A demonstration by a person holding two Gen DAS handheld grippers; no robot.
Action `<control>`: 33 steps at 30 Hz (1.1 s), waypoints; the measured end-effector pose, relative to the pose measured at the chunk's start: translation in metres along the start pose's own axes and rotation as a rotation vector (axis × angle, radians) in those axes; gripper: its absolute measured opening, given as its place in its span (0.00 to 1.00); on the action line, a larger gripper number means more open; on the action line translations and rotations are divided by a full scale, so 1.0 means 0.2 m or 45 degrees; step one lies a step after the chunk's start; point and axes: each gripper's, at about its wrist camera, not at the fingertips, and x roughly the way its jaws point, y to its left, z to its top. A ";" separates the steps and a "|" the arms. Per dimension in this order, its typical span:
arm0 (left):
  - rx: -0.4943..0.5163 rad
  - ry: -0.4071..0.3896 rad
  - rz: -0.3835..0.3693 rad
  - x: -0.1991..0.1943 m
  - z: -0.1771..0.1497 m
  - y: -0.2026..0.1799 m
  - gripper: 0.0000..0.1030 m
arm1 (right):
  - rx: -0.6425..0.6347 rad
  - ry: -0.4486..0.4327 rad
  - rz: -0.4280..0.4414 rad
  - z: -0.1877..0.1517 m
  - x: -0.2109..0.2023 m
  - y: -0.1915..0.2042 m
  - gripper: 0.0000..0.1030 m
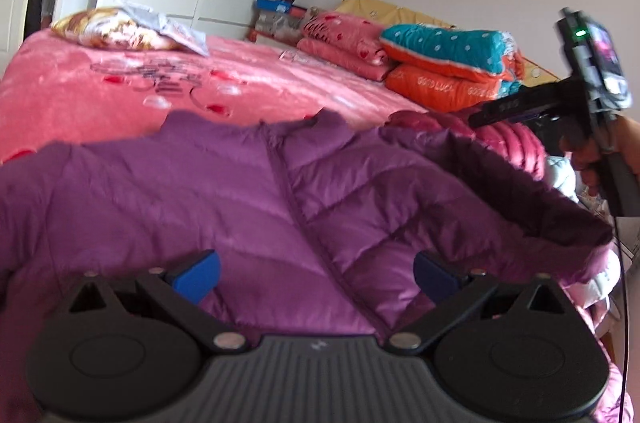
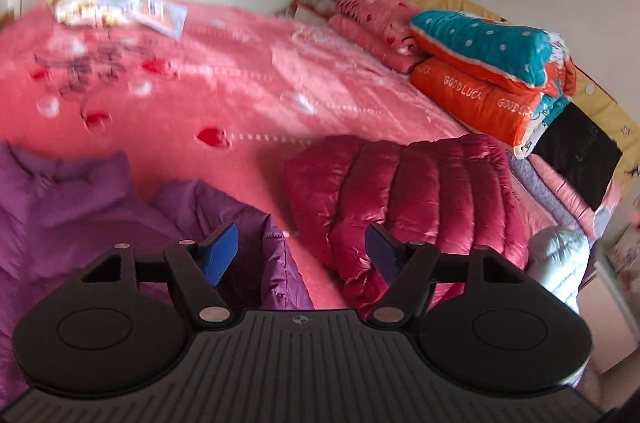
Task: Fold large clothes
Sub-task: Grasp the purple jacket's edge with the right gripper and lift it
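A purple puffer jacket [image 1: 240,191] lies spread on the pink bed [image 1: 100,103], front up, its zip running down the middle. My left gripper [image 1: 316,273] hovers just over the jacket's near part, blue pads wide apart and nothing between them. In the right wrist view the purple jacket [image 2: 80,207] fills the lower left, and a folded crimson puffer jacket [image 2: 420,199] lies to its right. My right gripper [image 2: 302,255] is open above the strip of bed between the two jackets, holding nothing. A hand [image 1: 588,159] carries it at the jacket's right edge.
Folded quilts in orange and teal [image 2: 480,83] and pink blankets [image 2: 372,23] are stacked at the bed's far right. A pillow with papers [image 2: 92,3] lies at the far left. A pale puffer garment [image 2: 564,255] hangs off the bed's right edge. White wardrobe doors stand behind.
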 end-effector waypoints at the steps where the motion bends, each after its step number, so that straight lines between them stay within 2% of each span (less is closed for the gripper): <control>1: -0.002 0.010 -0.001 0.02 -0.01 0.01 0.99 | -0.014 0.043 -0.008 -0.02 -0.02 -0.01 0.83; 3: 0.009 0.016 0.001 0.04 -0.01 0.01 0.99 | 0.010 0.138 0.039 -0.01 0.10 -0.01 0.84; 5: 0.026 0.022 0.002 0.06 -0.02 0.00 0.99 | 0.017 0.200 0.034 -0.02 0.16 0.00 0.83; 7: 0.026 0.033 0.000 0.07 -0.01 0.00 0.99 | 0.012 0.254 0.028 -0.05 0.21 0.03 0.68; 9: 0.021 0.032 -0.005 0.07 -0.01 0.00 0.99 | 0.018 0.289 0.032 -0.07 0.26 0.05 0.25; 13: 0.005 0.035 -0.023 0.07 0.00 0.01 0.99 | -0.010 0.242 -0.049 -0.11 0.25 0.09 0.14; 18: -0.059 0.015 -0.067 0.06 0.05 0.06 0.99 | -0.014 0.021 -0.164 -0.07 0.12 0.13 0.07; 22: -0.074 -0.039 -0.066 0.03 0.08 0.10 0.99 | -0.008 -0.246 -0.262 0.06 -0.10 0.13 0.06; 24: -0.076 -0.064 -0.055 0.02 0.10 0.12 0.99 | 0.043 -0.405 -0.278 0.14 -0.26 0.10 0.06; 29: -0.133 -0.100 -0.046 -0.01 0.13 0.19 0.99 | 0.192 -0.794 -0.244 0.31 -0.67 0.08 0.06; 31: -0.147 -0.109 -0.048 -0.02 0.13 0.21 0.99 | 0.254 -0.895 -0.185 0.34 -0.80 0.09 0.06; 33: -0.164 -0.118 -0.048 -0.03 0.14 0.23 0.99 | 0.300 -0.947 -0.069 0.34 -0.90 0.10 0.06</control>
